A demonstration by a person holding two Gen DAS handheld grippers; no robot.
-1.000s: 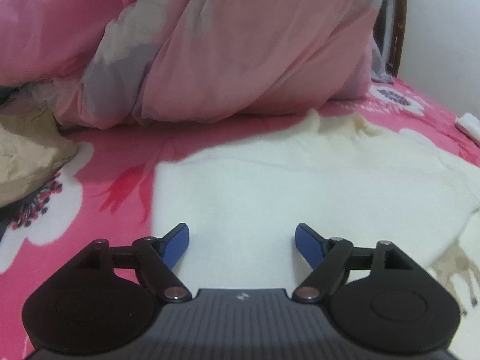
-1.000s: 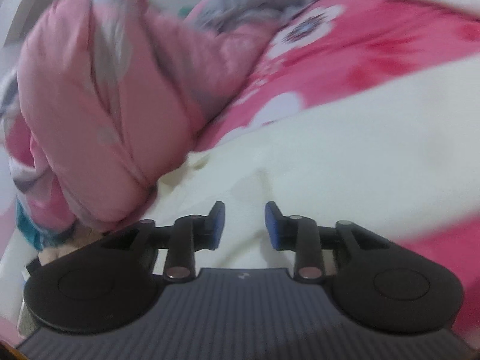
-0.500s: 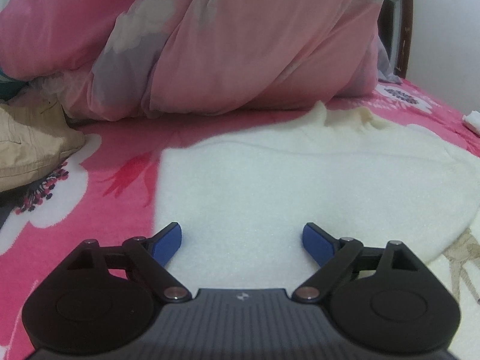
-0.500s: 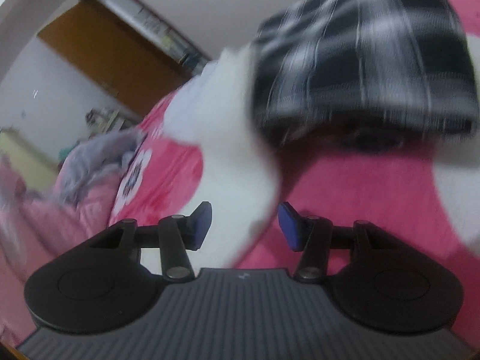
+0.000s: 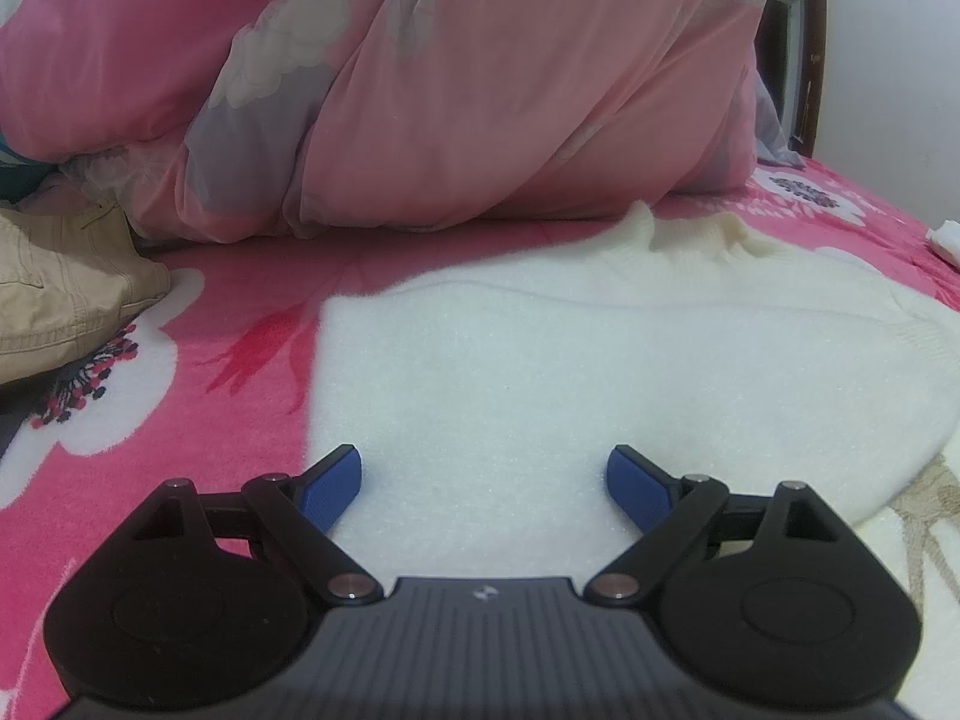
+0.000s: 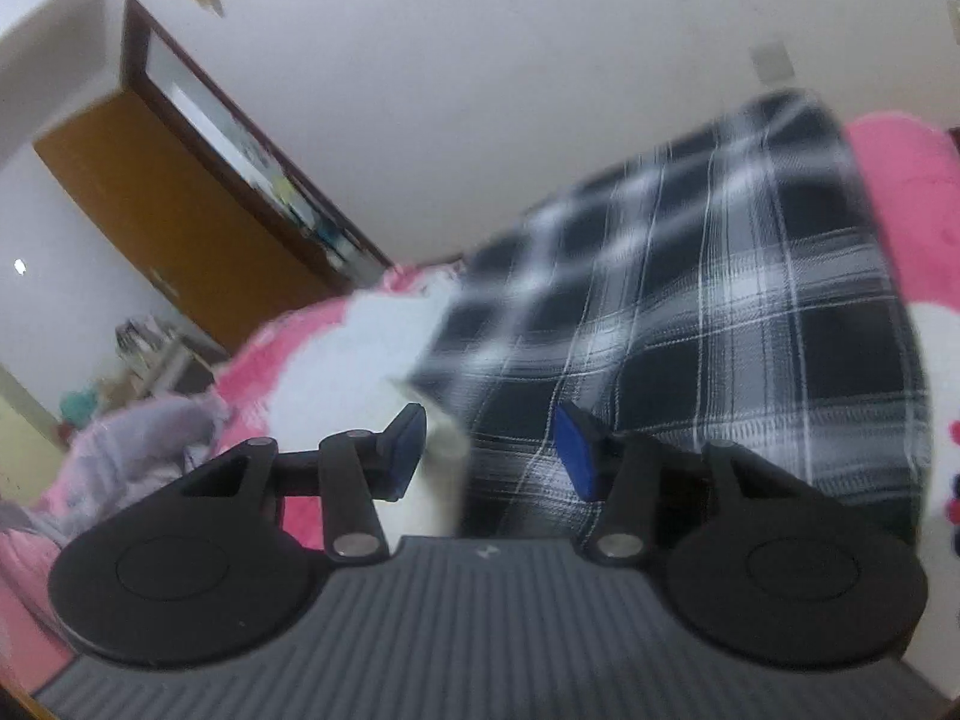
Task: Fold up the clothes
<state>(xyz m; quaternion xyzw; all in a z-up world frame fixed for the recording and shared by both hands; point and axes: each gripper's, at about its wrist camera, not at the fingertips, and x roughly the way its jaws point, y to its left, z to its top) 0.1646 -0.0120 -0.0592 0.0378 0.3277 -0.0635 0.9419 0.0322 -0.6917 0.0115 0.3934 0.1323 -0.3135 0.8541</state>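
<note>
- Sweater, cream fuzzy knit, flat on pink floral bedspread; my left gripper spread wide over it, empty.
- My right gripper parted, empty, before blurred black-white plaid garment.
- No legible writing.

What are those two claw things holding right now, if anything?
Nothing. The left gripper is open over the cream sweater, and the right gripper is open near the plaid garment.
</note>
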